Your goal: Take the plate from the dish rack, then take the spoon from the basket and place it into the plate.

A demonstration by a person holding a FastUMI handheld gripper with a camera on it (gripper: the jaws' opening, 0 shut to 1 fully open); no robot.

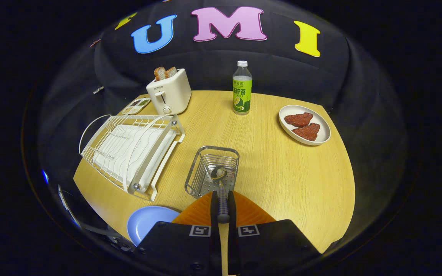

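Gripper view: gripper (223, 209) clamped on the spoon (221, 188) handle, fingers pressing both sides. Spoon's long axis straight ahead along the fingers, bowl over the basket (212, 170) just beyond the tips. Blue plate (148, 222) already out of the rack (129, 151), flat on the worktop (282, 172), close beside the gripper, low to its left.

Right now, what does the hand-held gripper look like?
The hand-held gripper has two chunky black blocks at the bottom, each with a small white square sticker carrying a black pattern. Bright orange ribbed fins fan out ahead of the blocks. Two slim black fingers run forward, side by side.
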